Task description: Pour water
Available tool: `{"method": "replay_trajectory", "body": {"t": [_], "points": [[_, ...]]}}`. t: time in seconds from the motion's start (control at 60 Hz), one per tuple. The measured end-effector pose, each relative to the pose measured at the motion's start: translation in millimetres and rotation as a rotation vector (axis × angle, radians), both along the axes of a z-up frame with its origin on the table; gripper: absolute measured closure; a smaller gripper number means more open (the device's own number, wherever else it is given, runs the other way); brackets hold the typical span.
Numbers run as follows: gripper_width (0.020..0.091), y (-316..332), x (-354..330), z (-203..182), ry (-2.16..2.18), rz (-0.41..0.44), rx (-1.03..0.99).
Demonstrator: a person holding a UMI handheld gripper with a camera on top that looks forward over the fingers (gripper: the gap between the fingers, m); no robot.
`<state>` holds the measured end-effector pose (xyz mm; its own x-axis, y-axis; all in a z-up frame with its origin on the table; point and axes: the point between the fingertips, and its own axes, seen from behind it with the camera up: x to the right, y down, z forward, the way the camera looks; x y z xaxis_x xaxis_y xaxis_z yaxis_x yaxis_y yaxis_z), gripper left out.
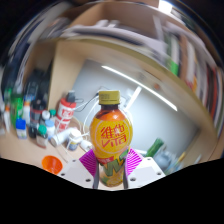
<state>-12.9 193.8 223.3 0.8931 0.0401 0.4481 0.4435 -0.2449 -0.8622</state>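
Gripper holds an orange drink bottle upright, both pink pads pressed on its lower body. Bottle: yellow cap, orange label. Behind it, a light wooden desk under a whiteboard. To one side, a red can and clustered small bottles. Cluttered shelves opposite.

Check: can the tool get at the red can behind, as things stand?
Probably not. The tool looks shut on the orange bottle, so its fingers are occupied; the red can stands beyond, off to one side.
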Motion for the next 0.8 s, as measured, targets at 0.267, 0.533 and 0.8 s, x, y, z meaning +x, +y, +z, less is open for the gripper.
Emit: {"method": "replay_trajectory", "body": {"t": [0.267,0.533,0.8], "points": [[0.0753,-20.0,61.9,-98.8,0.486,-0.036,-0.028],[0.0689,-30.4,53.3,-153.4,0.494,0.142,-0.06],[0.0583,-31.0,50.8,-151.1,0.491,0.196,-0.035]]}}
